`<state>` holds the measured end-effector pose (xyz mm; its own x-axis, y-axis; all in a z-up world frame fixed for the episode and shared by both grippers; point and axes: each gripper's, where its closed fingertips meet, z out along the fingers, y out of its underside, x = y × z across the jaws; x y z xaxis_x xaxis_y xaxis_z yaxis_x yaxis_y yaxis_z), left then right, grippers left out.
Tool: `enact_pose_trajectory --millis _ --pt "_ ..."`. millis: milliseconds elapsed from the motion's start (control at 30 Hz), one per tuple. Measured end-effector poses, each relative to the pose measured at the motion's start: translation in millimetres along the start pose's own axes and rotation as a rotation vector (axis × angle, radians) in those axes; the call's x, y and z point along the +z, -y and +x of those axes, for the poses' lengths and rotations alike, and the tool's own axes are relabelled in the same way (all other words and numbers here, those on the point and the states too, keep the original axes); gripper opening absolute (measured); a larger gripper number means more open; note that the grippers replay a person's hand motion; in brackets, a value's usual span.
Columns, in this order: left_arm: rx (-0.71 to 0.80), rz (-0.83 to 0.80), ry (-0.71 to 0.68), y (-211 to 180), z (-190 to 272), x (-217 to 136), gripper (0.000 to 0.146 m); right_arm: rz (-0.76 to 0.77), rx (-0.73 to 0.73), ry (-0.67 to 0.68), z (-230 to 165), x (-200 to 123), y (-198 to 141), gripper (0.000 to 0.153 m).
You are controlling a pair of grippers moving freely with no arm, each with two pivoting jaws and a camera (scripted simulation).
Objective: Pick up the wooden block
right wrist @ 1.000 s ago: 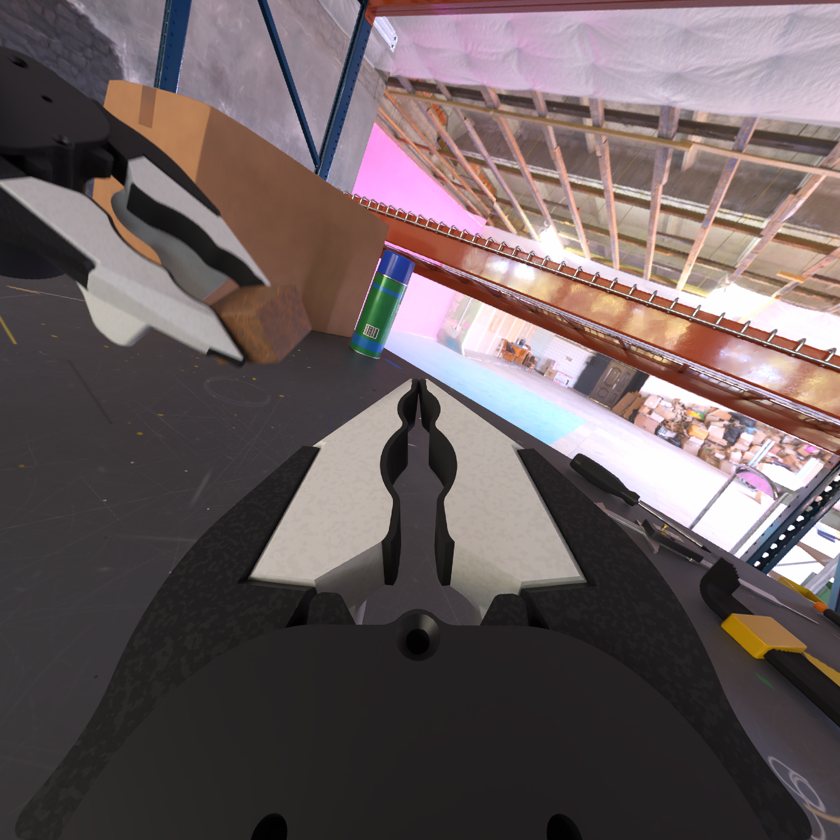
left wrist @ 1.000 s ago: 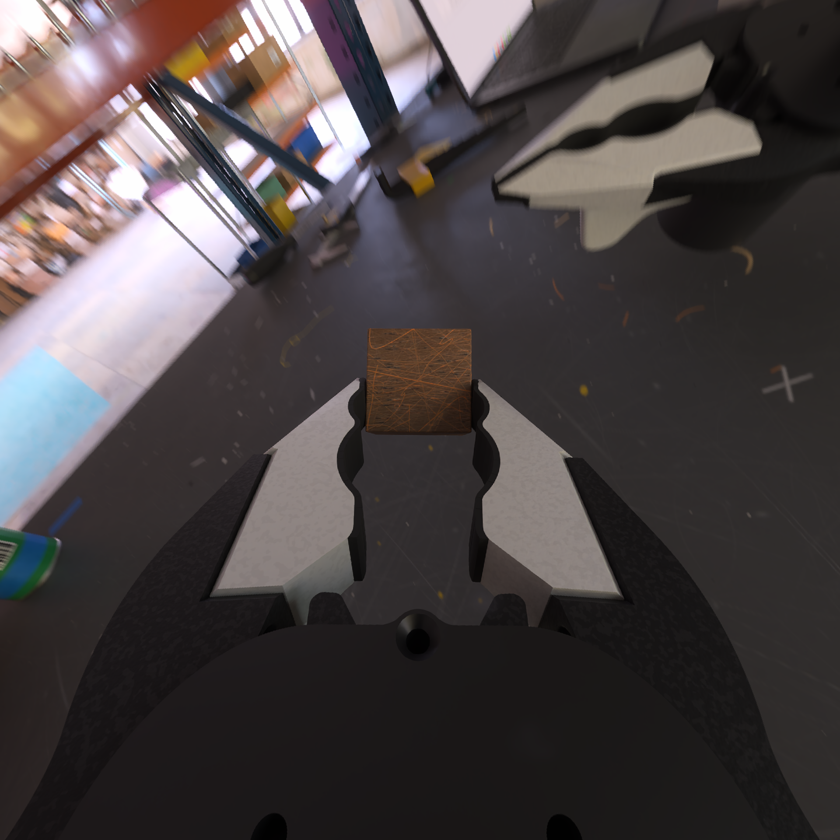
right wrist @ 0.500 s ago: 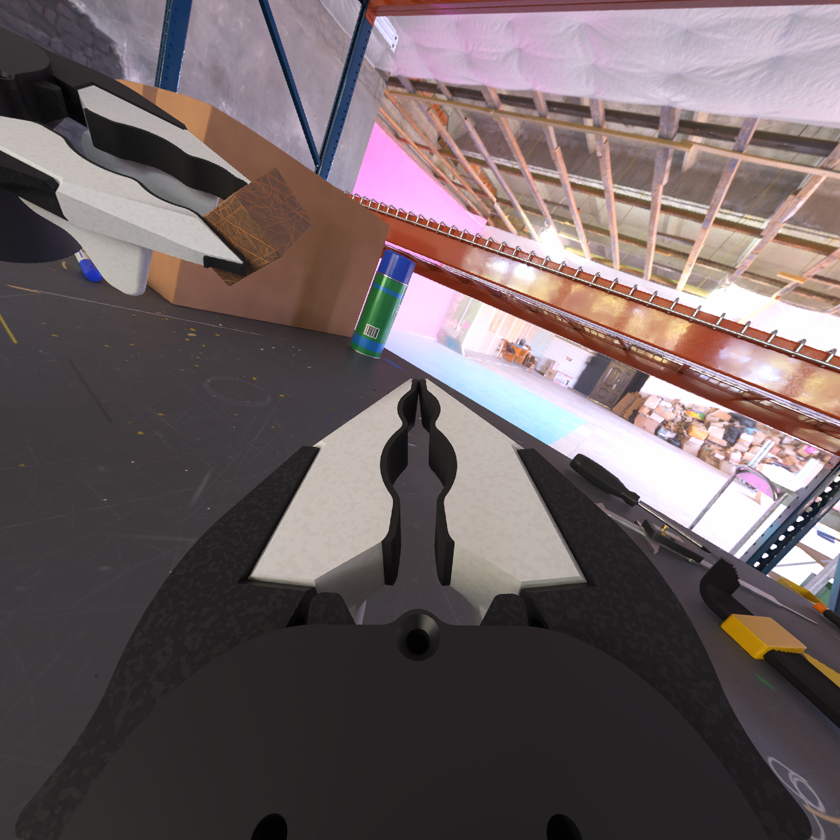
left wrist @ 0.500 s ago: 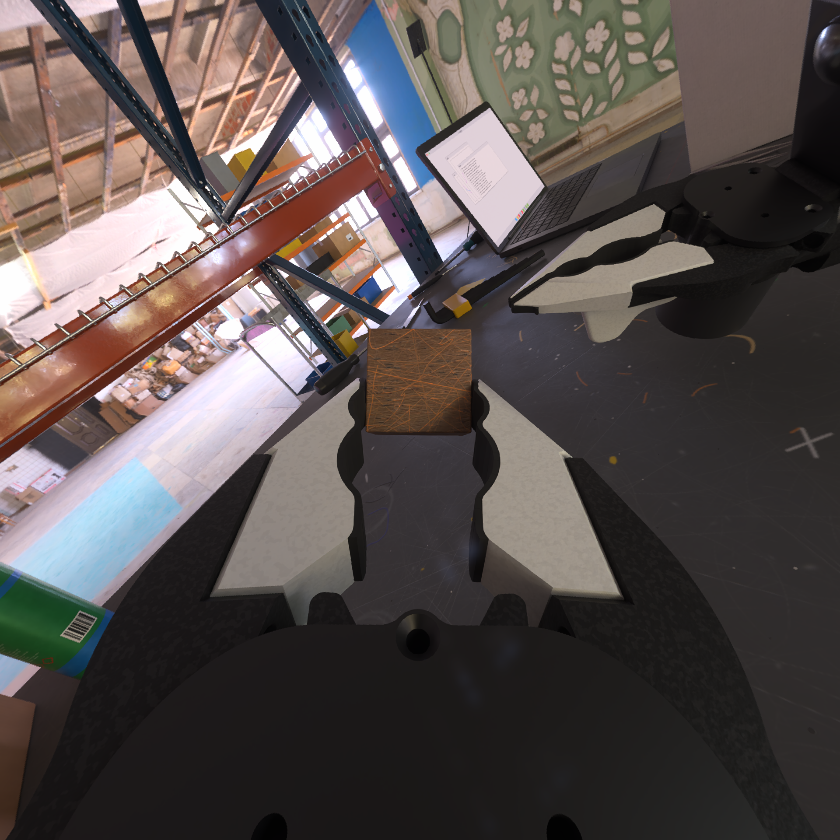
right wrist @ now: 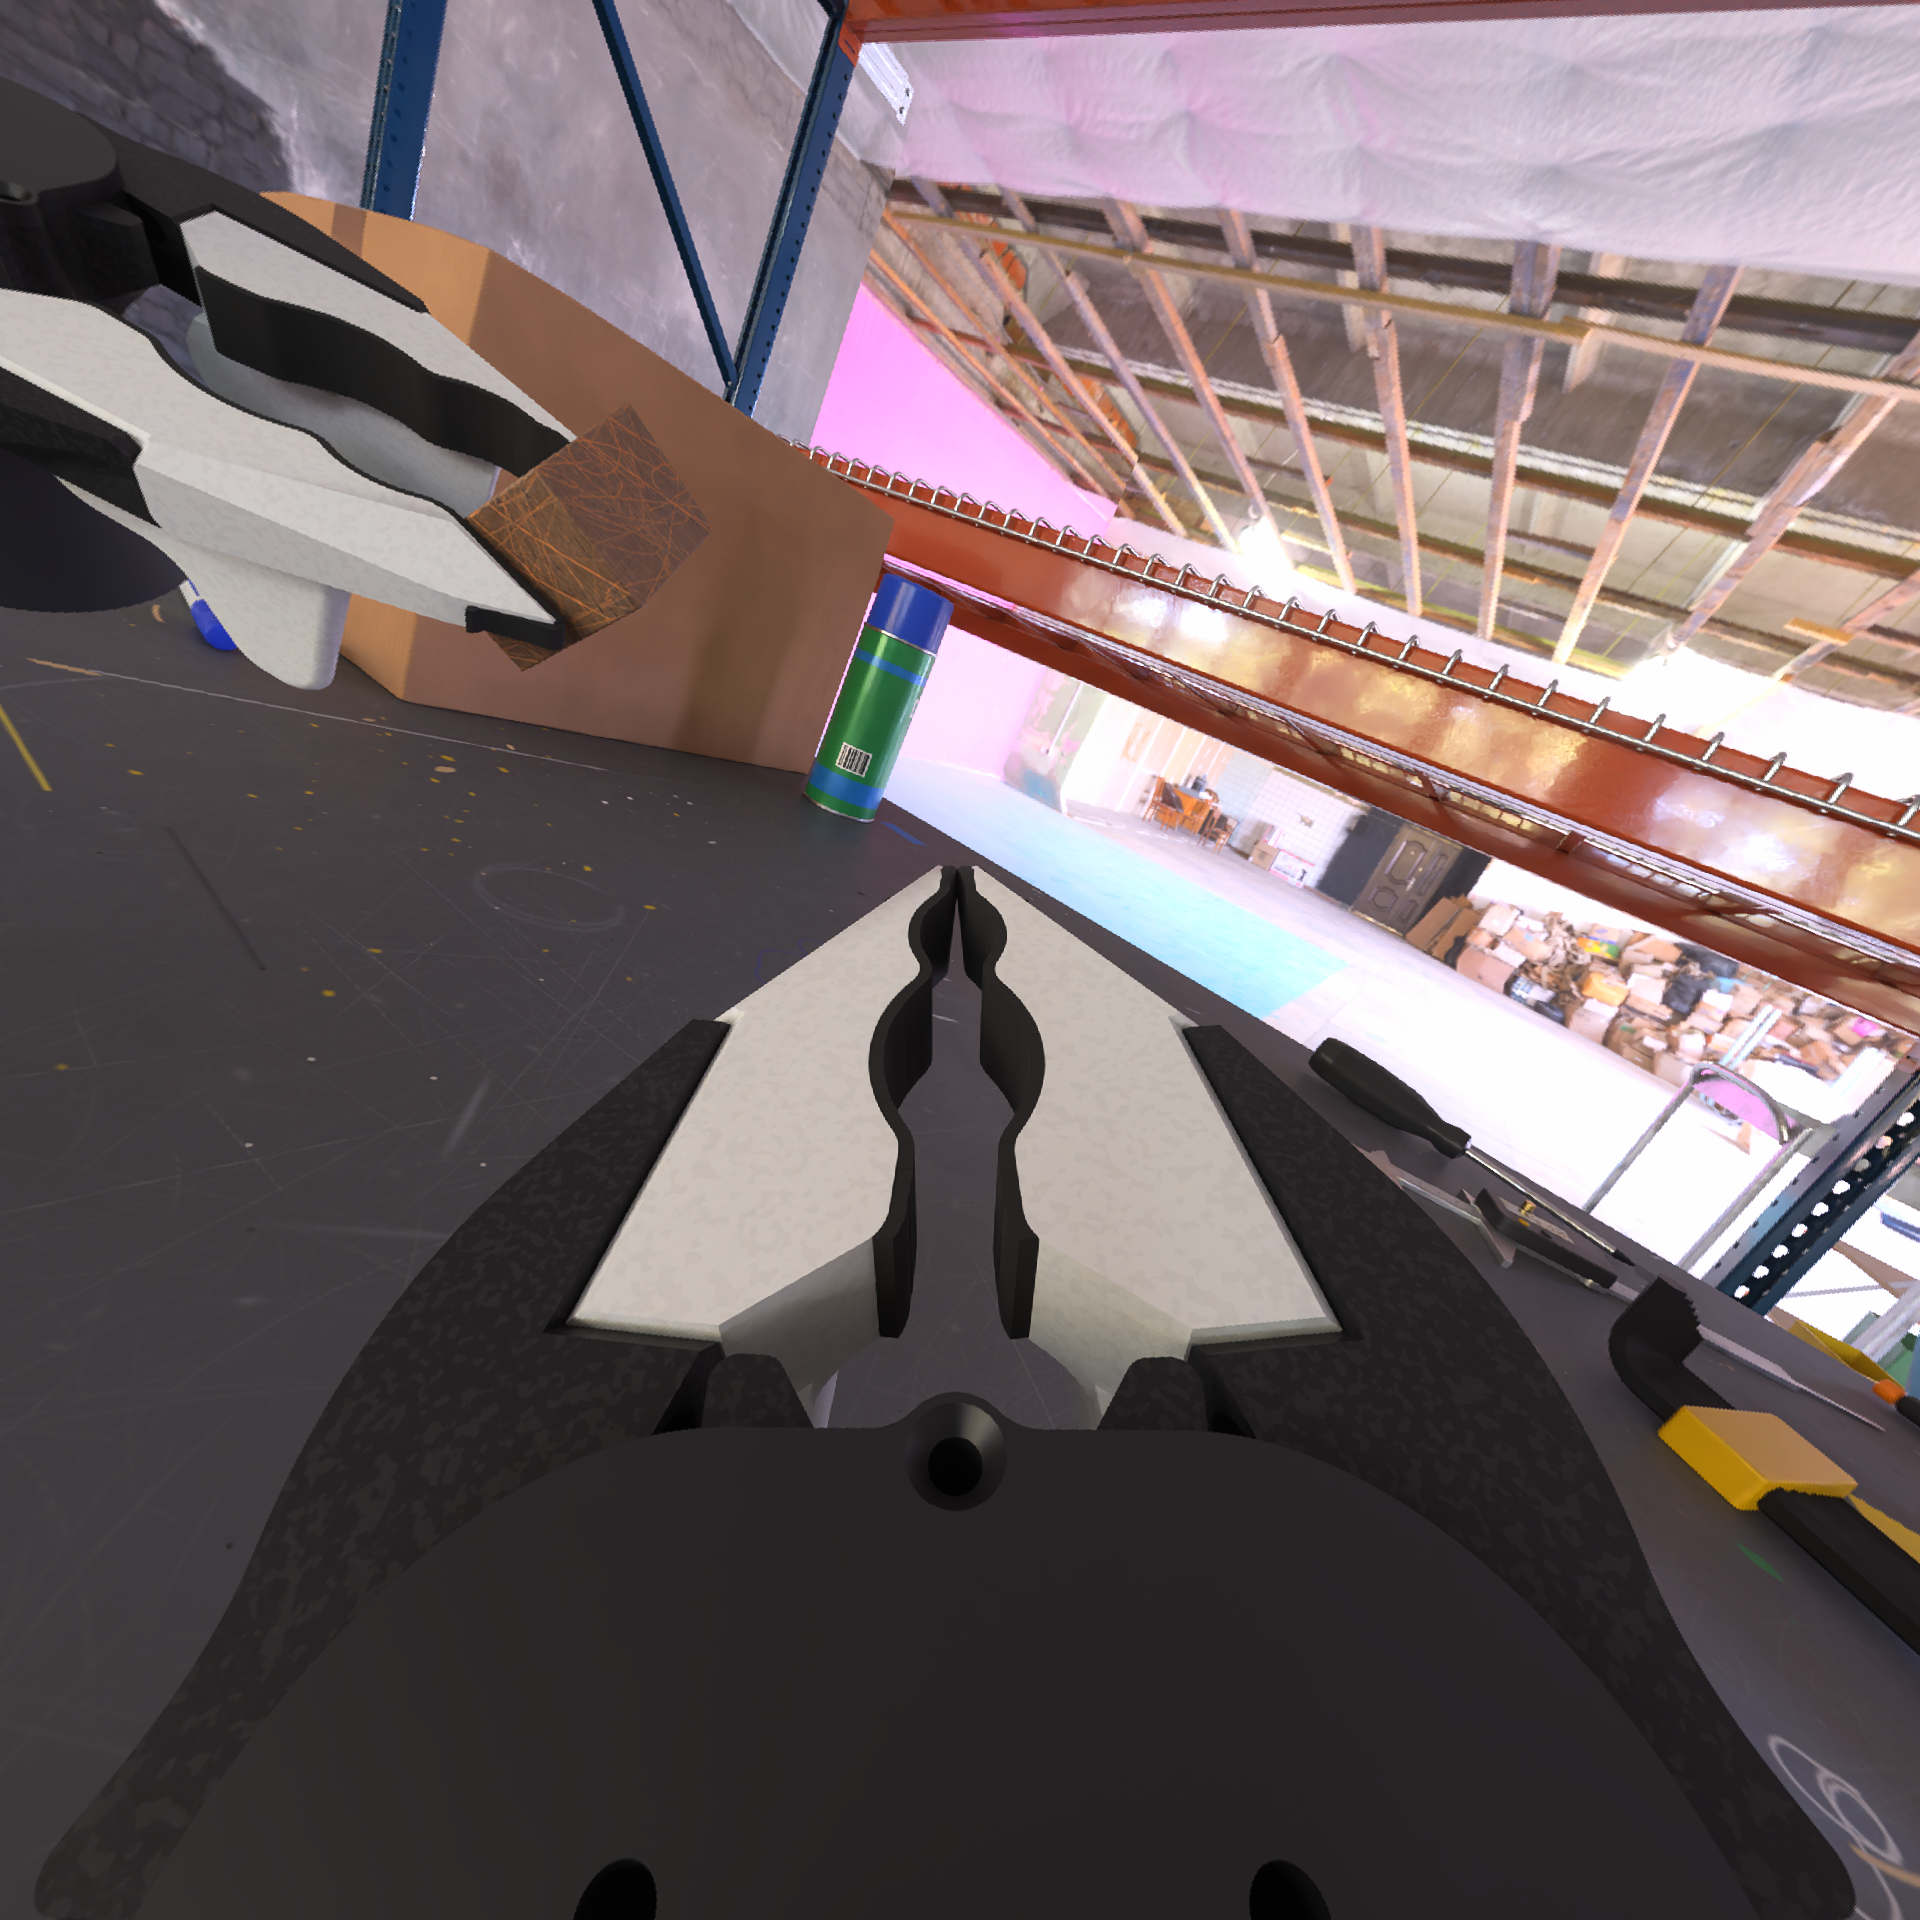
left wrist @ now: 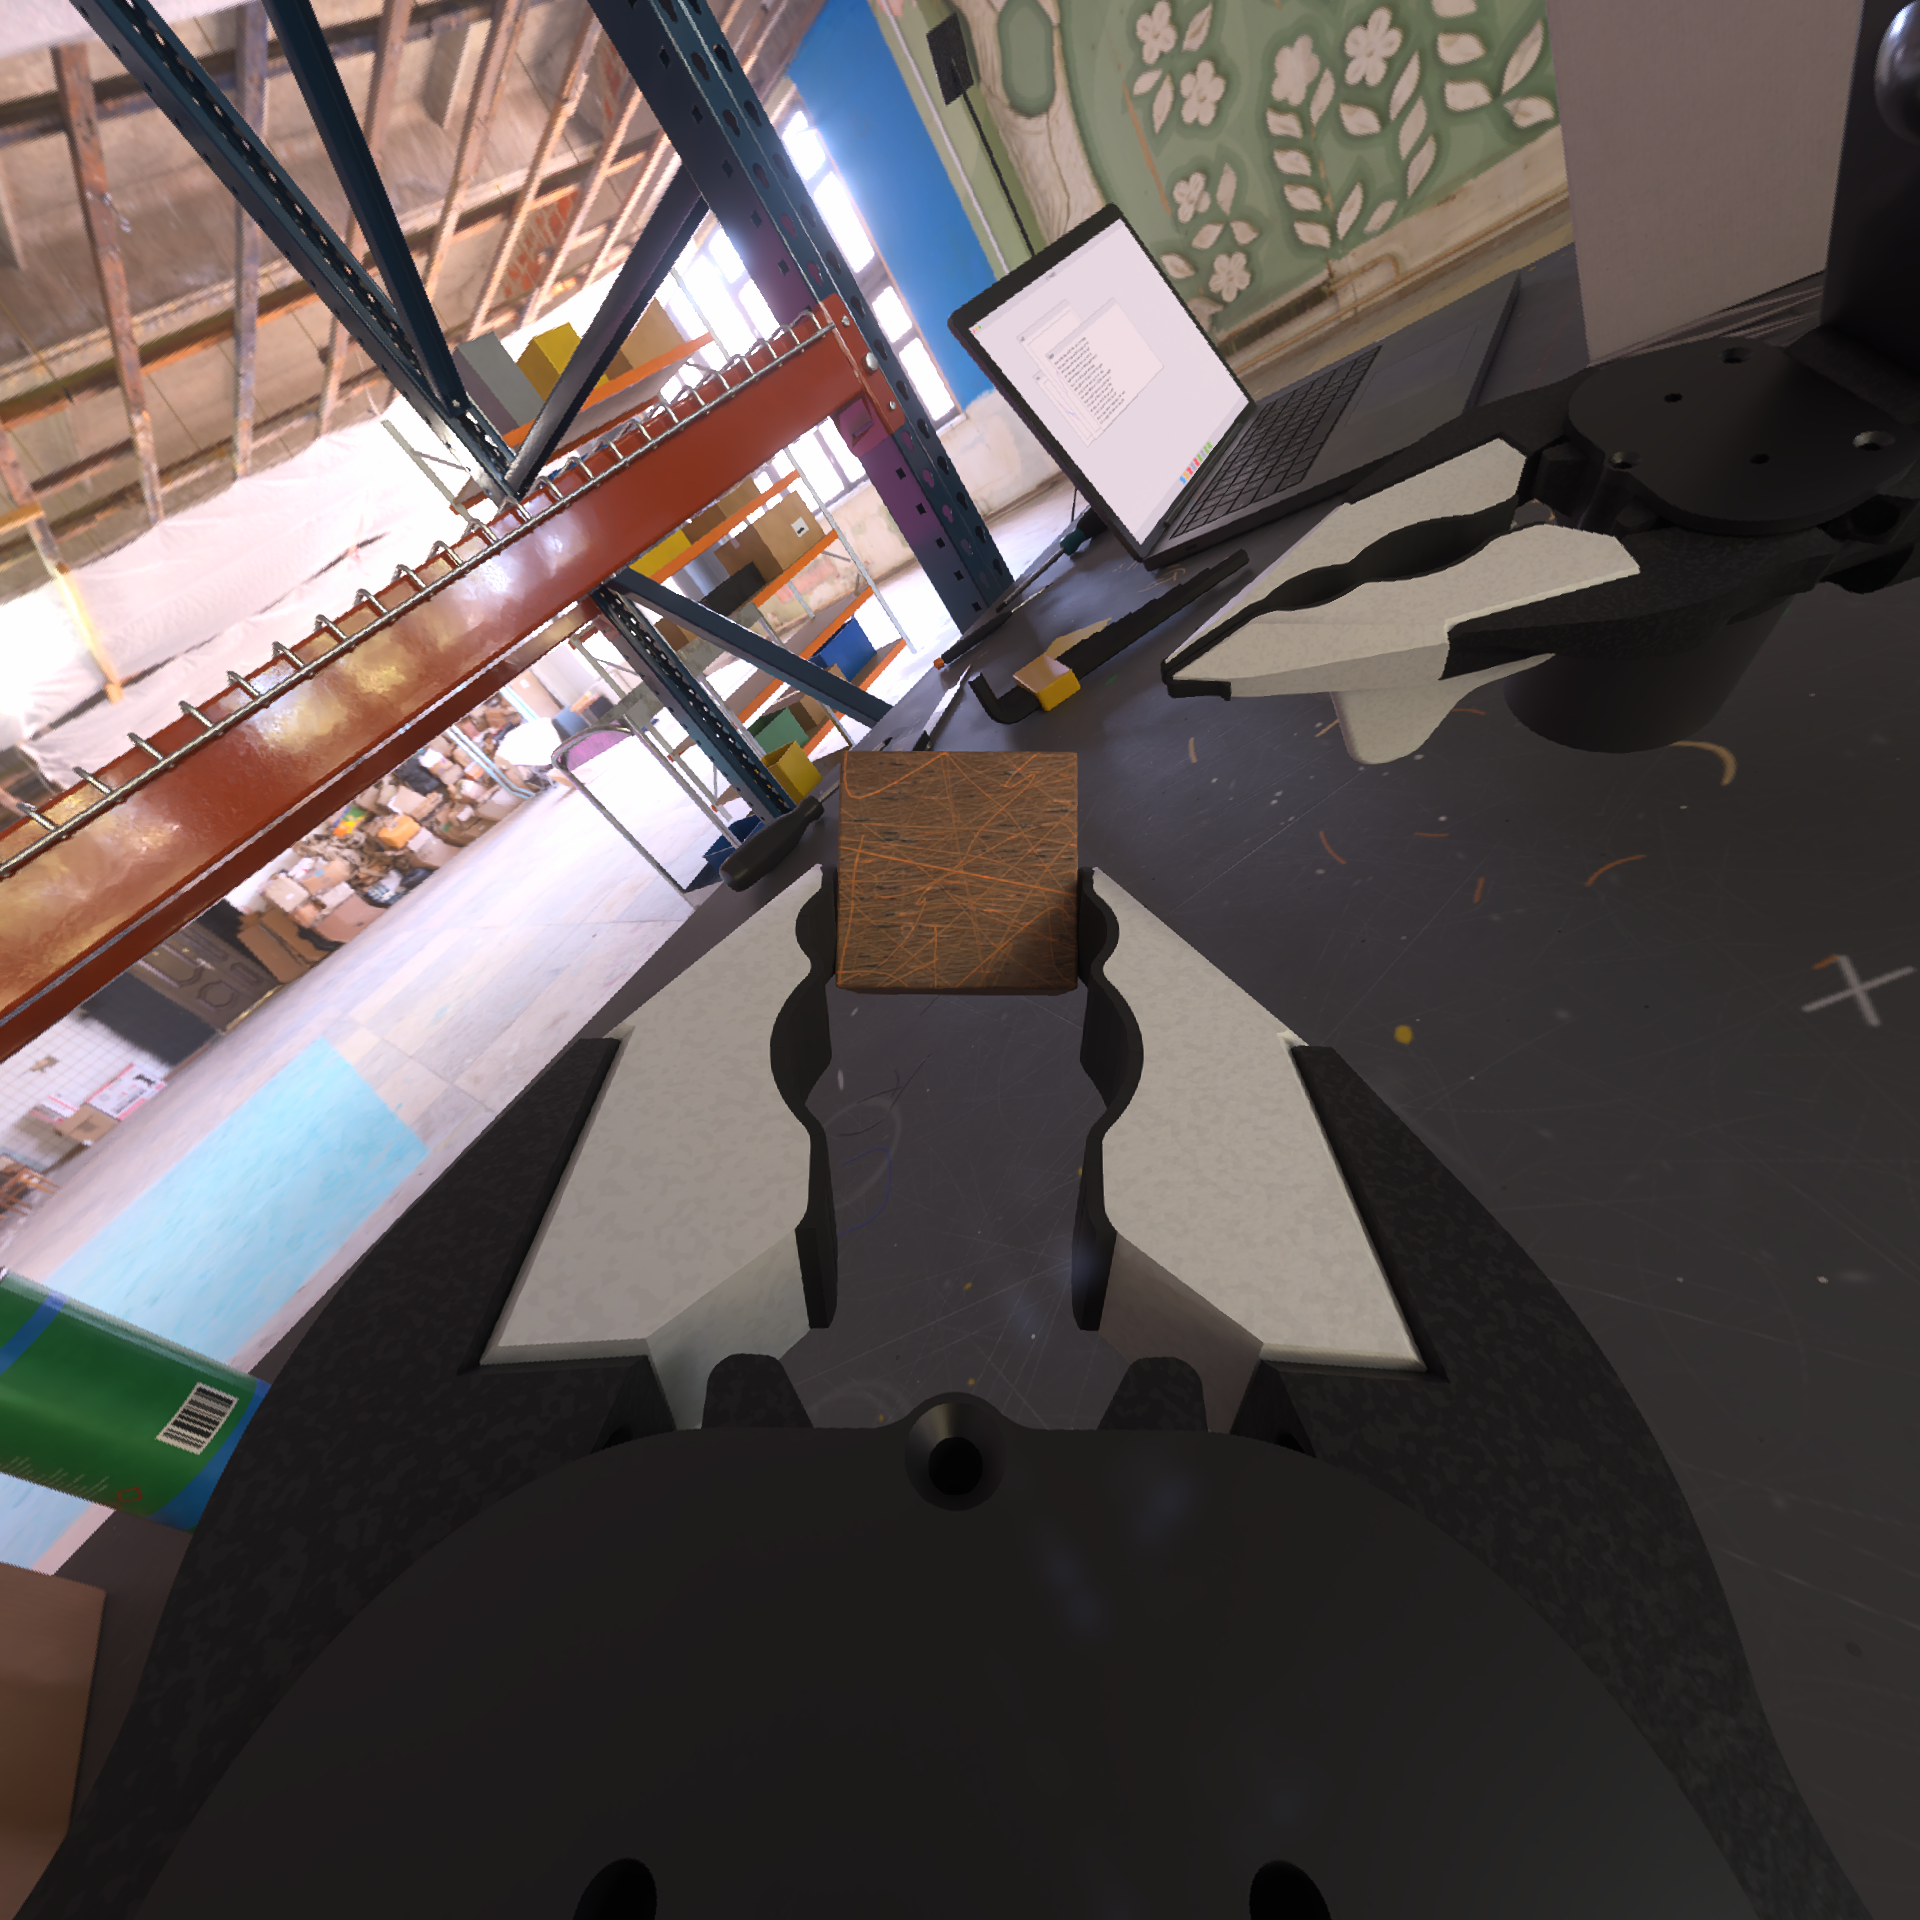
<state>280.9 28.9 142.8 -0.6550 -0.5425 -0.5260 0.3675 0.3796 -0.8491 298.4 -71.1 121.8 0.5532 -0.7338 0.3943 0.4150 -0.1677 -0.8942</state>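
The left gripper (left wrist: pixel 957 914) clamps the wooden block (left wrist: pixel 956 871) between its fingertips, clear above the dark table (left wrist: pixel 1558 1091). The right gripper (right wrist: pixel 957 881) hovers nearby, fingertips together on nothing

Bright daylight blows out the warehouse bg (glare on red beam (right wrist: pixel 1455 717)); sharp focus, wide-angle edge warp.

left gripper (left wrist: pixel 956 925): lower centre of left wrist view, fingers spread, tips clamped on both sides of the wooden block (left wrist: pixel 956 871)
left gripper, seen from right wrist view: upper left of frame (right wrist: pixel 520 561), pointing right and slightly down, raised off the table, block at tips
right gripper (right wrist: pixel 956 883): lower centre of its own view, fingertips pressed together, nothing between
right gripper, seen from left wrist view: upper right (left wrist: pixel 1195 675), pointing left, low over the table
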Motion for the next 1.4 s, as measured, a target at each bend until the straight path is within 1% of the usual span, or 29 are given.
enact_pose_trajectory --millis 467,933,1400 --pt "-0.017 -0.030 -0.003 -9 4 -4 0.046 0.000 0.000 0.001 0 0 0 0.000" --pt "-0.067 -0.126 0.030 -33 7 -31 0.046 -0.001 -0.007 0.004 -1 0 0 0.000" --pt "-0.058 -0.154 0.044 -38 3 -34 0.046 -0.002 -0.009 0.005 -1 0 0 0.000"
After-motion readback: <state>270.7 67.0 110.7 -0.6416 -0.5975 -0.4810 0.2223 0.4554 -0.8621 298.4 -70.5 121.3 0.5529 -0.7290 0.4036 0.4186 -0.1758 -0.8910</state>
